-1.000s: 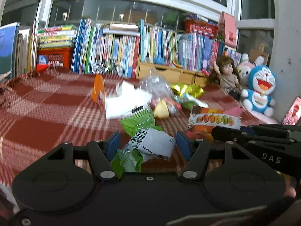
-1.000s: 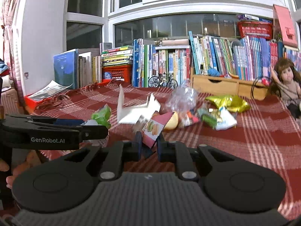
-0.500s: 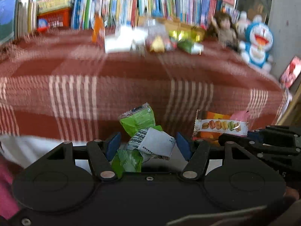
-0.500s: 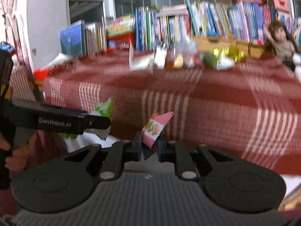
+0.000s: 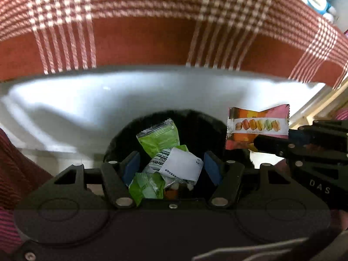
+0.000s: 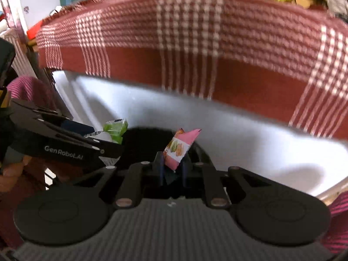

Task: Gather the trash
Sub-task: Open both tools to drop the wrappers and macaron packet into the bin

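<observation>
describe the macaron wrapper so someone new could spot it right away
Below the red plaid tablecloth hangs a white bin liner with a dark opening. Over it, the right gripper pinches a pink-and-orange wrapper. Its printed row of macarons distinguishes it from the green-and-white wrappers alongside.

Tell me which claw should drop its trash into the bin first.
Probably left: its claw holds the green wrappers right over the dark bin opening; the right claw's pink wrapper hangs nearer the rim.

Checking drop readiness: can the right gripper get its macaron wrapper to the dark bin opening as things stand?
Probably yes. The right gripper is shut on the macaron wrapper, with the dark bin opening directly ahead. The left gripper with its green wrappers crowds one side only.
</observation>
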Tool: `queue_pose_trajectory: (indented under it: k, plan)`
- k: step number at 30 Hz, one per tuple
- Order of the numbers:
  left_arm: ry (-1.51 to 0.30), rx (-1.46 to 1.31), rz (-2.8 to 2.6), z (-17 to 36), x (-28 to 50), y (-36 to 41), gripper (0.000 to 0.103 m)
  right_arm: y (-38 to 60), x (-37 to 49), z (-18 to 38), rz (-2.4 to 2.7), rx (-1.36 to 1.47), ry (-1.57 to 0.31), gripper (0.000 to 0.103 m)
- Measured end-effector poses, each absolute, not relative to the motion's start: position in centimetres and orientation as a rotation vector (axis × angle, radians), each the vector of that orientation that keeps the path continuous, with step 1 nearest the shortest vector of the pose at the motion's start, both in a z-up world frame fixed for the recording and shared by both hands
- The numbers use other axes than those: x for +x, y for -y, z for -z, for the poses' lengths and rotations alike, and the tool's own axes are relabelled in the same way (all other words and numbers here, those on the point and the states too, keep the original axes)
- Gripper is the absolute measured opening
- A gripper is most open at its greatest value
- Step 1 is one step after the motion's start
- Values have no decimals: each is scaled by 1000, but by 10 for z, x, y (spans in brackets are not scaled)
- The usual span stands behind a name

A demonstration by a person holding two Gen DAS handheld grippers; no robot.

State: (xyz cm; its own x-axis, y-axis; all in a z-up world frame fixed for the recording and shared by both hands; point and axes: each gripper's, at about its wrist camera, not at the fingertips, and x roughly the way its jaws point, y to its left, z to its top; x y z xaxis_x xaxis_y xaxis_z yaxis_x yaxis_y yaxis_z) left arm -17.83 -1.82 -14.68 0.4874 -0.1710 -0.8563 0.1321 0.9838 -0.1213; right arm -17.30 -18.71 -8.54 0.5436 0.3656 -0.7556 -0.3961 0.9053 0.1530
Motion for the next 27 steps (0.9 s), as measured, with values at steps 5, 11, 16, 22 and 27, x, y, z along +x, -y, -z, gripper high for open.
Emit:
queue_pose_trajectory:
  k: [5, 11, 16, 22, 27]
  plan:
    - [-1088, -42, 199, 157, -172, 18, 63, 188, -170, 96, -461, -21, -932, 22]
    - [-1094, -22, 207, 162, -169, 23, 64, 188, -170, 99, -469, -25, -949, 25]
    - [-1093, -5, 212, 165, -171, 29, 64, 184, -168, 101, -468, -23, -946, 26]
    - [-1078, 6, 207, 161, -170, 30, 77, 184, -167, 100, -474, -19, -946, 29]
    - [-1077, -2, 199, 156, -169, 28, 83, 184, -166, 100, -475, -7, -941, 49]
